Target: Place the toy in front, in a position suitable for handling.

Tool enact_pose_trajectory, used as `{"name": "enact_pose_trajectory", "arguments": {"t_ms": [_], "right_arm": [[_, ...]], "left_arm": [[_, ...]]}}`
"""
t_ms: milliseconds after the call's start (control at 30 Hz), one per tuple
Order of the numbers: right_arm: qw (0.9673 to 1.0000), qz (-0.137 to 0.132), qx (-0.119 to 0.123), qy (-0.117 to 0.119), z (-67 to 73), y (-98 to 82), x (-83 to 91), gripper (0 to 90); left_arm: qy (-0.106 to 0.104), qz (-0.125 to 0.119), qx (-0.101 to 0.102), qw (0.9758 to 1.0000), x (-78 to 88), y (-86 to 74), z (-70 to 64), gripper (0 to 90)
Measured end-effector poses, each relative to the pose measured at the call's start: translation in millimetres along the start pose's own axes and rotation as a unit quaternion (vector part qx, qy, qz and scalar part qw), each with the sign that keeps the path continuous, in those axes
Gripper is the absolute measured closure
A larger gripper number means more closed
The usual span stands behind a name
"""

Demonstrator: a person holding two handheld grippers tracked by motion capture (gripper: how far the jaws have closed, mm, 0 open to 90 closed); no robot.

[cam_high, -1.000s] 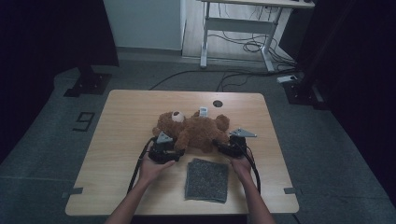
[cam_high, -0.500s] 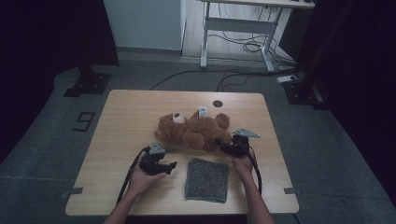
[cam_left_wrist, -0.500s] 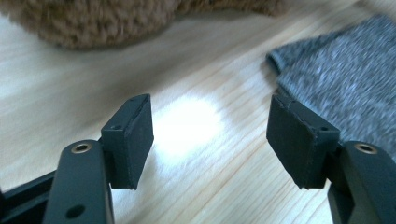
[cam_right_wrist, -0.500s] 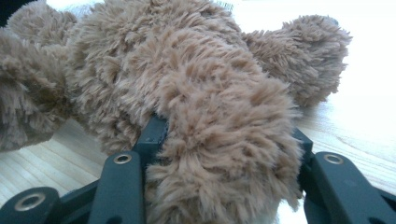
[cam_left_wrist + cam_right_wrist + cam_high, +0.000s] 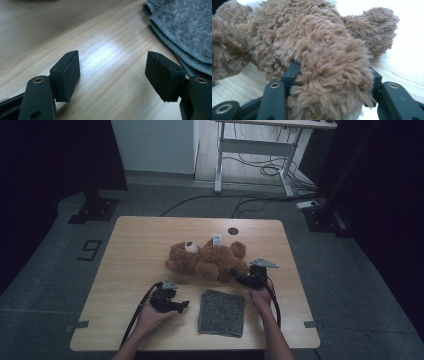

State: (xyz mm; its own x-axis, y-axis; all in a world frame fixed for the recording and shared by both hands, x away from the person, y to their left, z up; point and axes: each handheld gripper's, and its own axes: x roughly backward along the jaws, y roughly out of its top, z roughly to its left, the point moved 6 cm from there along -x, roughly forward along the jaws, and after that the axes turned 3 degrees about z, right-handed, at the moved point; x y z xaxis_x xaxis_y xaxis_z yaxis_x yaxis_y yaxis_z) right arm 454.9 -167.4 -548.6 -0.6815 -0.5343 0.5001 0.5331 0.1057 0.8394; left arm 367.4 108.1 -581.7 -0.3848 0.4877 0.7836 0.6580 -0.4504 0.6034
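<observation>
The teddy bear (image 5: 207, 260) lies near the middle of the tabletop (image 5: 135, 240). My right gripper (image 5: 243, 279) has one plush limb between its jaws, pads against the fur; the jaws have just been opening. My left gripper (image 5: 181, 306) sits near the front edge, jaws wide and just opening, empty, beside the grey cloth (image 5: 221, 312).

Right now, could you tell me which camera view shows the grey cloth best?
The high view: the whole grey cloth lies flat on the table between the hands, in front of the teddy bear. The left gripper view catches just its hemmed corner at upper right.
</observation>
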Motion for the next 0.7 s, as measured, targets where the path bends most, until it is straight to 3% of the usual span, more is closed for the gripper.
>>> {"name": "enact_pose_trajectory", "arguments": {"t_ms": [233,533,700], "right_arm": [[1.0000,0.003,-0.001,0.003,-1.1,-1.3,2.4,45.6],[0.9999,0.005,0.001,0.011,-0.1,-5.3,4.7,45.5],[0.9999,0.003,0.005,0.013,1.1,-8.3,6.3,45.5]], "left_arm": [[-0.001,0.003,-0.002,1.0000,0.3,-1.6,-0.6,22.1],[-0.004,0.007,0.003,1.0000,5.0,-1.9,-4.5,26.0],[-0.016,-0.015,-0.010,0.9997,13.8,6.2,-20.3,26.1]]}}
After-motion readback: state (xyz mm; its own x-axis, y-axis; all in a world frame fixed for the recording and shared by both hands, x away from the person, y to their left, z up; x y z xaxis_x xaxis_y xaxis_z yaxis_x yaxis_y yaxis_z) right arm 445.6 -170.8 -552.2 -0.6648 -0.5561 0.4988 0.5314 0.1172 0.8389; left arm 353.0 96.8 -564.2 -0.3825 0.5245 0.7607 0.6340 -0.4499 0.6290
